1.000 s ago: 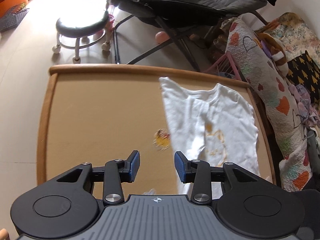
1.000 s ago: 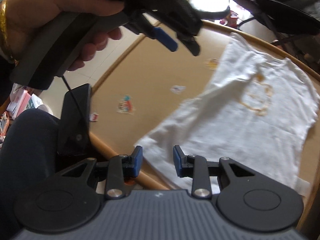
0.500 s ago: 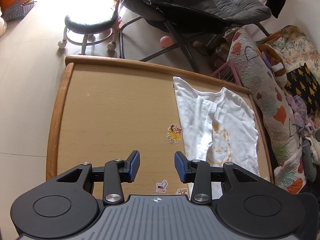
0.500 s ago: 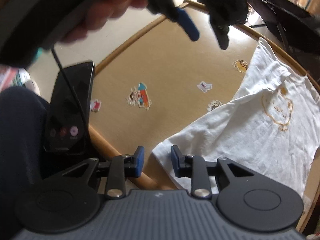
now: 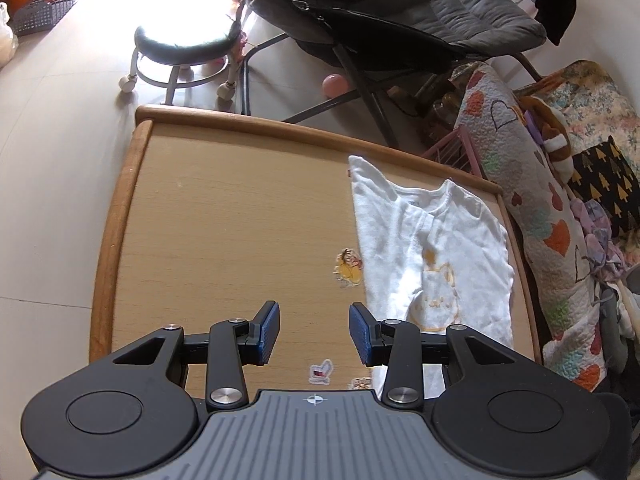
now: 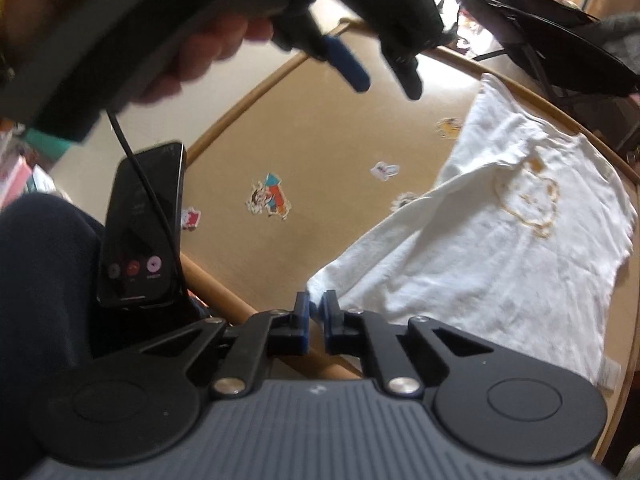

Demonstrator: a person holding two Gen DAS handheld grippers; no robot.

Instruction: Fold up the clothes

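Note:
A white T-shirt [image 5: 432,248] with a yellow print lies flat along the right side of the wooden table [image 5: 224,208], collar at the far end. In the right wrist view my right gripper [image 6: 316,312] is at the table's near edge. Its jaws are closing on the near-left hem corner of the T-shirt [image 6: 500,232], with white cloth showing in the narrow gap between the pads. My left gripper [image 5: 314,334] is open above the bare wood, left of the shirt, with nothing between its fingers. A hand holds that left gripper [image 6: 386,84] high over the table.
Stickers [image 6: 270,200] dot the tabletop. A phone on a mount [image 6: 140,228] stands at the near edge beside a dark-clad leg [image 6: 40,280]. Beyond the table are a wheeled stool [image 5: 184,48] and a folding chair [image 5: 400,20]; a quilt [image 5: 520,184] is on the right.
The right gripper's jaws have drawn together around the shirt's near hem corner, after standing apart beside it. The left gripper's jaws keep the same gap.

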